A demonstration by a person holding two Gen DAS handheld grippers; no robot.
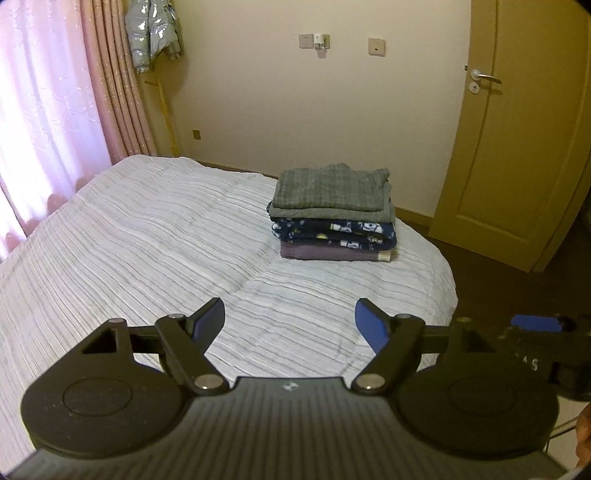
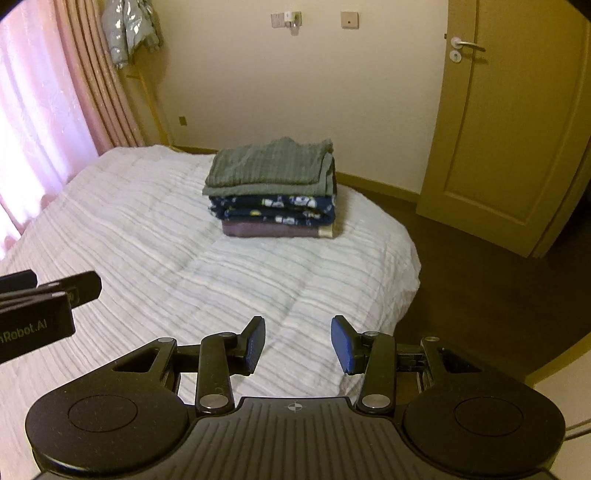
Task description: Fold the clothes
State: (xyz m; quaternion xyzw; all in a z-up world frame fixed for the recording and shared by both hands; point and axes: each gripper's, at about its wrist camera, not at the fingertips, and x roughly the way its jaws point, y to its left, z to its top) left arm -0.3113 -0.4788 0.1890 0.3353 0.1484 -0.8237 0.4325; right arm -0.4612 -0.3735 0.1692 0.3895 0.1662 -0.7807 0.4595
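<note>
A stack of folded clothes (image 1: 334, 214) (image 2: 275, 192) rests on the far right part of the white striped bedcover (image 1: 147, 240) (image 2: 147, 240): a grey garment on top, a navy patterned one under it, a purple one at the bottom. My left gripper (image 1: 290, 325) hovers over the near bedcover, well short of the stack, open, with nothing between its blue pads. My right gripper (image 2: 298, 343) is open more narrowly and also empty, near the bed's front right corner. Part of the left gripper's body (image 2: 40, 310) shows at the left edge of the right wrist view.
Pink curtains (image 1: 48, 110) hang along the left. A silvery padded jacket (image 1: 153, 33) hangs on a stand by the far wall. A yellow door (image 1: 517, 147) stands at the right, with dark floor (image 2: 480, 288) beyond the bed's right edge.
</note>
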